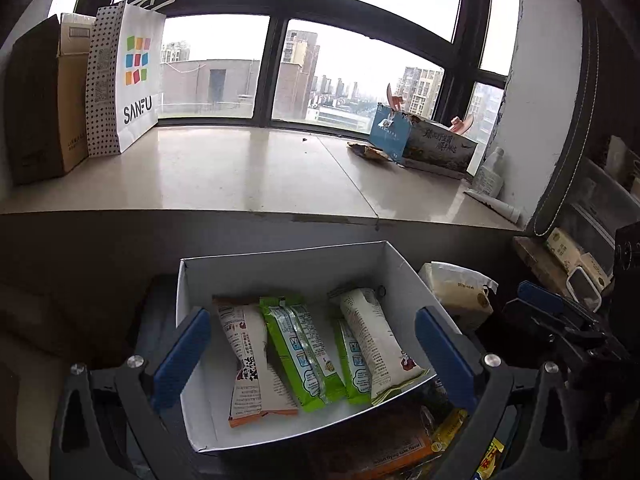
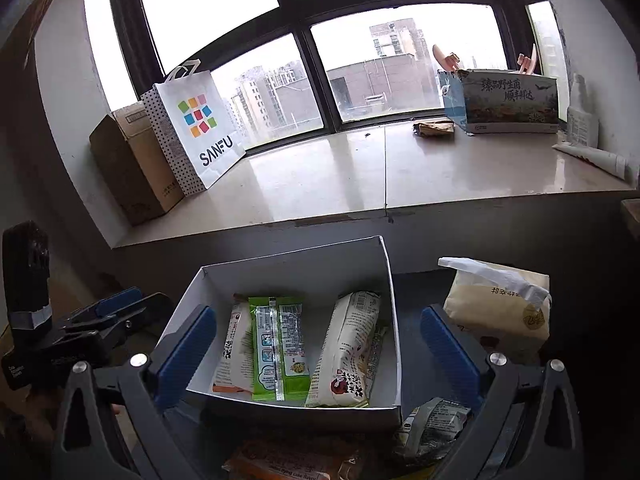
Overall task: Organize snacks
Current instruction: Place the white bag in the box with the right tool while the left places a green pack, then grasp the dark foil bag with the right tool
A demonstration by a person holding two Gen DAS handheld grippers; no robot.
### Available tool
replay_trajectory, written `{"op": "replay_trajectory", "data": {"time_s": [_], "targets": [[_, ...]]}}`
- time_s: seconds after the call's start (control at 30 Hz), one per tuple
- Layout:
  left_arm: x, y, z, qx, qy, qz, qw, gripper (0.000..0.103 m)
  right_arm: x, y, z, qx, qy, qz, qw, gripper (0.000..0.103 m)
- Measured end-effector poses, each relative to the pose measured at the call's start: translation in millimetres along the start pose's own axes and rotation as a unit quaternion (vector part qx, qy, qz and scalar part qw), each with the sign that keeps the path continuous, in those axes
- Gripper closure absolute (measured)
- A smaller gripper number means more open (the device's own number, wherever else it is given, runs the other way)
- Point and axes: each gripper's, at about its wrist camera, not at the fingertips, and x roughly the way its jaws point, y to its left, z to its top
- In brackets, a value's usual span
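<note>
An open white box (image 1: 280,258) (image 2: 292,268) stands on a dark surface below the windowsill. Several snack packets lie in it side by side: a white and orange one (image 1: 248,356), a green one (image 1: 300,344) (image 2: 278,344) and a white one (image 1: 380,340) (image 2: 348,344). My left gripper (image 1: 312,356) is open wide, its blue pads either side of the box, holding nothing. The right gripper (image 2: 318,348) is likewise open and empty over the same box. Loose packets lie in front: an orange one (image 1: 384,452) (image 2: 288,460) and a grey one (image 2: 432,428).
A beige bag (image 2: 496,312) (image 1: 460,288) stands right of the box. On the pale windowsill (image 1: 240,172) are a SANFU paper bag (image 1: 128,80), a cardboard box (image 1: 48,100), a printed blue carton (image 1: 424,140), a white bottle (image 1: 490,176) and a crumpled wrapper (image 2: 434,128).
</note>
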Motion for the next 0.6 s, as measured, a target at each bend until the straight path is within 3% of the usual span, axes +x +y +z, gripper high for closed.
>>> {"op": "replay_trajectory", "data": {"time_s": [0.13, 0.37, 0.53, 0.6], "targets": [[-43.0, -15.5, -14.8, 0.012, -0.026, -0.027, 0.9992, 0.000, -39.6, 16.9, -15.0, -0.051, -0.017, -0.006, 0.999, 0.000], [-97.9, -34.4, -66.4, 0.027, -0.049, -0.072, 0.9958, 0.000, -96.3, 12.8, -67.6, -0.075, -0.033, -0.032, 0.996, 0.000], [-122.6, -42.6, -109.8, 0.029, -0.037, -0.098, 0.9941, 0.000, -106.3, -14.3, -117.2, -0.077, 0.006, -0.064, 0.995, 0.000], [-125.0, -43.5, -124.6, 0.033, -0.025, -0.090, 0.9951, 0.000, -103.7, -29.0, -135.7, -0.073, 0.025, -0.083, 0.994, 0.000]]}}
